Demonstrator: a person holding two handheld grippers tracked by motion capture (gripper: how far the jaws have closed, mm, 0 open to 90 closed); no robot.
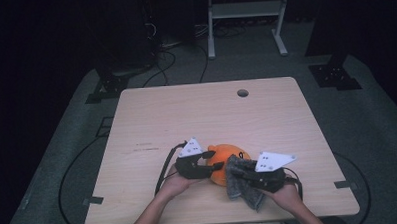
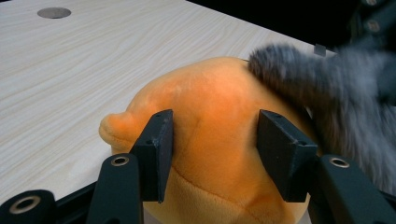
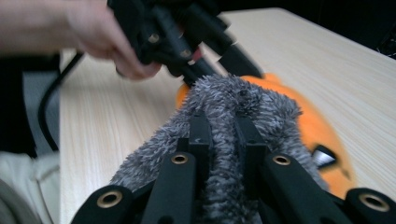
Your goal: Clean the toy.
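Both claws are busy at the near edge of the table (image 1: 151, 118). Nearest to me, my right claw (image 3: 223, 128) is pinched tight on the fuzzy grey cloth (image 3: 243, 100), so I can hold it up against the toy. A bit farther and to the left, my left claw (image 2: 212, 156) squeezes the soft orange toy (image 2: 215, 102) on both sides, which I think keeps it from rolling away while the cloth goes on.
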